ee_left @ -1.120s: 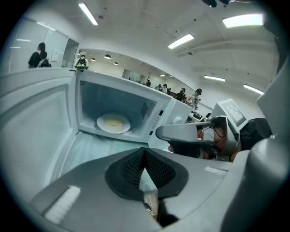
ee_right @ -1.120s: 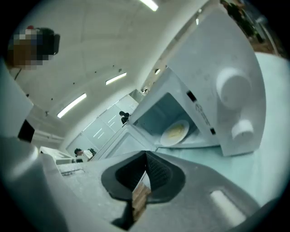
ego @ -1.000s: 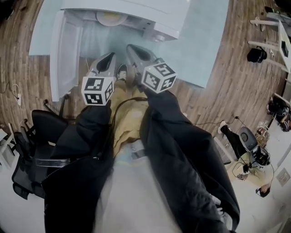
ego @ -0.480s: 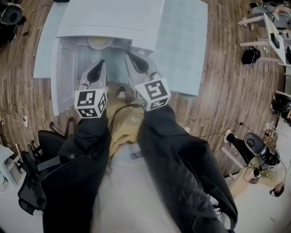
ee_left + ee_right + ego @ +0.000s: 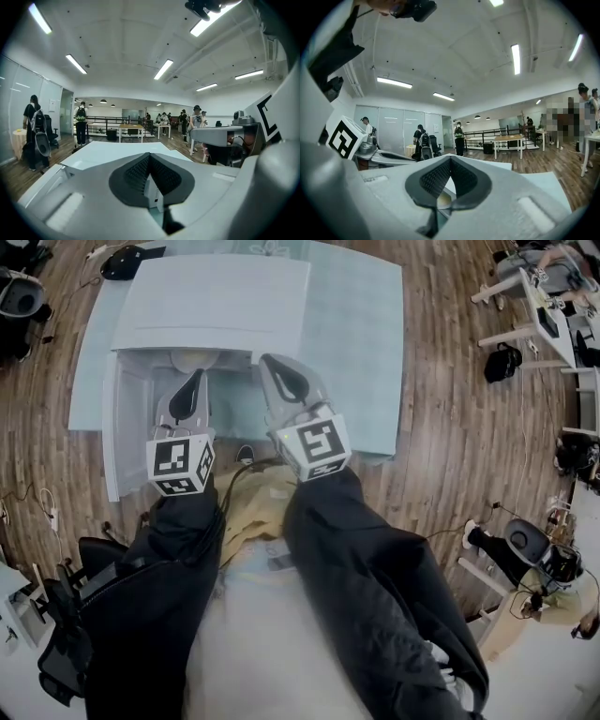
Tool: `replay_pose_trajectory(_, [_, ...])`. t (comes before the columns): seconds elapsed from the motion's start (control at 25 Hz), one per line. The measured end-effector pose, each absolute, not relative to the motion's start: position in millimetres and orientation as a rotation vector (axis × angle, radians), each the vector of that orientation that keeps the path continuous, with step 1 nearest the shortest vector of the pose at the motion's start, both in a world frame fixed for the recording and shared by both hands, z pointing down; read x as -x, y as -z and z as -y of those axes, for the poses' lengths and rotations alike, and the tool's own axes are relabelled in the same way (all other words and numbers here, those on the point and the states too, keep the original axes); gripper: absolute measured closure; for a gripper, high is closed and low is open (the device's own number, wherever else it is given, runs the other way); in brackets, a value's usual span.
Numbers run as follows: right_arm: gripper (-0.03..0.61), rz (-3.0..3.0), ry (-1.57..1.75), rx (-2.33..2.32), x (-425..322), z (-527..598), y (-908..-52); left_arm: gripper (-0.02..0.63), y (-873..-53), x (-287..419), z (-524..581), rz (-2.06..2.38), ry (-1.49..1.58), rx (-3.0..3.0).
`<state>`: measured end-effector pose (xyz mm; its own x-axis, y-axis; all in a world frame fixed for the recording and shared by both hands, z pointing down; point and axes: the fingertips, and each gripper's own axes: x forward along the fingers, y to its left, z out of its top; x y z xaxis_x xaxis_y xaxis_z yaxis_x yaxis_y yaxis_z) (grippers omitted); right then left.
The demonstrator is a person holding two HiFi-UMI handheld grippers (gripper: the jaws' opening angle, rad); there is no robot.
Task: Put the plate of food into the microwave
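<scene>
Left gripper view looks straight along the left gripper [image 5: 149, 157], whose dark ribbed pads meet at the tips with nothing caught between them; only white casing shows through the gap behind. The right gripper [image 5: 450, 160] is the same, jaws drawn fully together and empty, though low in its gap a pale yellowish sliver of the plate of food [image 5: 442, 200] shows beyond. Moving outward, the head view puts both grippers side by side above the front of the microwave [image 5: 216, 301], pointing over its open mouth and touching nothing. The plate shows there as a pale round patch just inside the cavity, under the front edge of the top (what food it carries is too small to tell). The door [image 5: 114, 442] stands swung wide open on the left side, out toward the person, and the whole oven sits on a light blue table [image 5: 361, 352]. Judging from this, the placing step looks done, since the plate lies inside and neither gripper holds anything. What seems left is the door: the left gripper is the nearer one and would need to get outside the panel and push it round to shut, with the right kept out of its path.
</scene>
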<state>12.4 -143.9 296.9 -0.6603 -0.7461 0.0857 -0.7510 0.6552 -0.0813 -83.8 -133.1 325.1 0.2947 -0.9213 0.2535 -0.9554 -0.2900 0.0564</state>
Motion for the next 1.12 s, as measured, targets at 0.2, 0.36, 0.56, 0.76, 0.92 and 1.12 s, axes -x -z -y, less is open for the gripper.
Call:
replay_pose_trajectory(0.2, [0.586, 2.818, -0.146, -1.251, -9.0, 148.2, -291.8, 0.614, -320.0, 88.6, 139.0, 1.750, -0.254, -2.360])
replay_pose_trajectory(0.36, [0.586, 2.826, -0.131, -1.232, -6.5, 149.1, -289.4, 0.614, -315.2, 88.9, 139.6, 1.765, -0.259, -2.369])
replay_pose_trajectory(0.56, [0.586, 2.852, -0.119, -1.191, 0.6, 150.0, -286.9, 0.614, -309.8, 93.6, 137.6, 1.808, -0.258, -2.364])
replay_pose_trajectory(0.76, [0.586, 2.870, -0.123, -1.136, 10.1, 148.8, -290.9, 0.614, -310.0, 100.7, 135.8, 1.835, -0.254, -2.339])
replay_pose_trajectory(0.92, [0.586, 2.872, -0.145, -1.106, 11.2, 147.6, -296.6, 0.614, -312.9, 98.4, 135.3, 1.827, -0.264, -2.333])
replay_pose_trajectory(1.12, [0.586, 2.863, -0.160, -1.101, 3.7, 148.6, -300.5, 0.614, -314.7, 87.4, 135.4, 1.799, -0.275, -2.345])
